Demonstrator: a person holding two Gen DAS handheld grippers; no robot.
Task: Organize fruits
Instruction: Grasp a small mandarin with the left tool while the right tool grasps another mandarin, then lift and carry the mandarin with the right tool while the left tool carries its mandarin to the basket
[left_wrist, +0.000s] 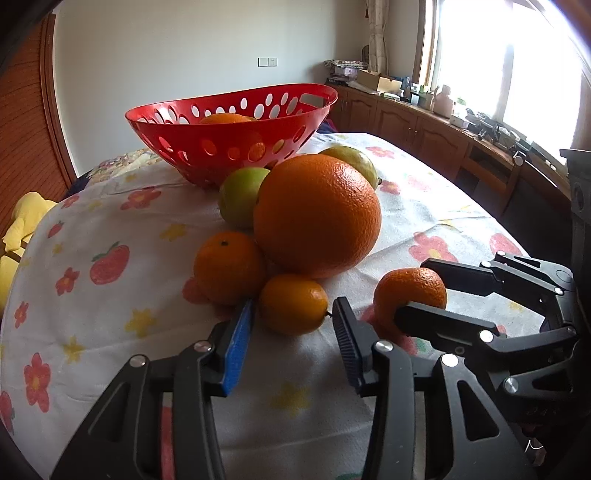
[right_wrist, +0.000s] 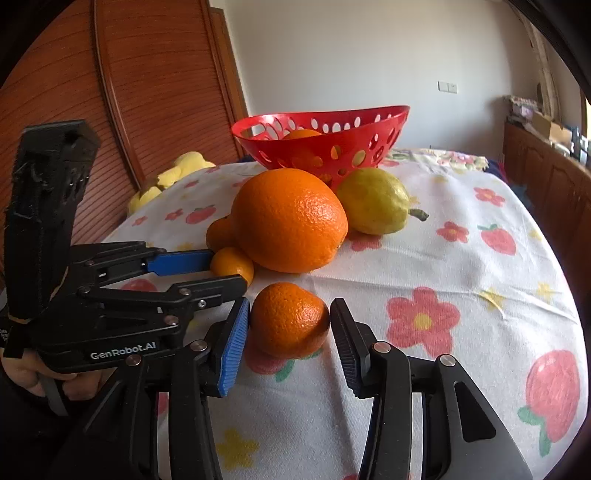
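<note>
Ribbed jaws of both grippers, left (left_wrist: 291, 321) and right (right_wrist: 290, 321), gape around dimpled mandarins.

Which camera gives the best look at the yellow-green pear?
The right wrist view: the pear shows almost whole, stem included, beside the big orange. In the left wrist view only its top edge peeks out behind that orange.

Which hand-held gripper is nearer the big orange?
Left. The left hand-held gripper brackets a small orange touching the big orange; the right hand-held gripper straddles a mandarin lying apart.
</note>
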